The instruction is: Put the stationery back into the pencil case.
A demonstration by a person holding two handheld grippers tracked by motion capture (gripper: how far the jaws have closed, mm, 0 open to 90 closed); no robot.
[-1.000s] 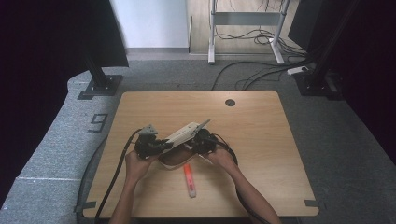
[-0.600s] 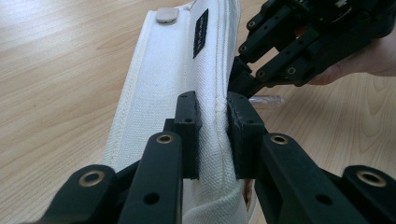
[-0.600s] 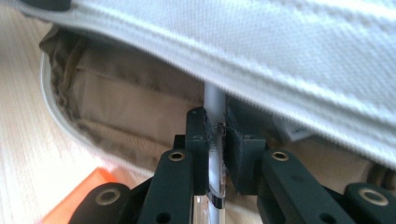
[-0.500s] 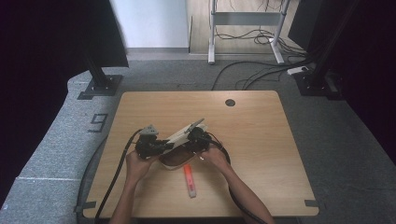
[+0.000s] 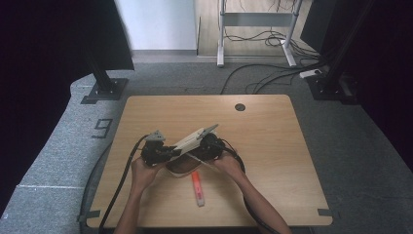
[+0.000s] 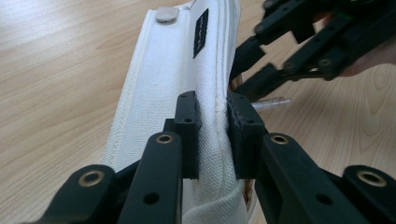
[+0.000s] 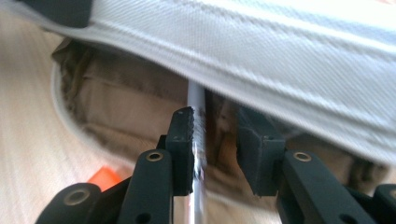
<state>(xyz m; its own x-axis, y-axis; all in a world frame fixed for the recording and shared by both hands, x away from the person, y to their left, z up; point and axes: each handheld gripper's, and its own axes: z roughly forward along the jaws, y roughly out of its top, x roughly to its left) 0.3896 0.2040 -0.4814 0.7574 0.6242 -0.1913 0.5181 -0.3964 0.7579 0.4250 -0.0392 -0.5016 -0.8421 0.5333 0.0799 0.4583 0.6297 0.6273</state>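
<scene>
Since the earlier frames, the right tool (image 5: pixel 207 145) has been drawn in closer to the white pouch (image 5: pixel 194 140), and its jaws have just been opening; a thin silver pen (image 7: pixel 197 140) is seen between them in the right gripper view, lying against one pad with a gap left to the other, so it is no longer clamped. The pen is pointed into the pouch's brown-lined opening. The pouch is held raised and tilted above the middle of the worktop (image 5: pixel 272 146), between the two tools. The left tool (image 6: pixel 212 135) is clamped together on the pouch's seamed edge, the fabric being pinched between both pads. An orange marker (image 5: pixel 197 188) is left lying on the worktop just below the pouch, near the person's right forearm.
</scene>
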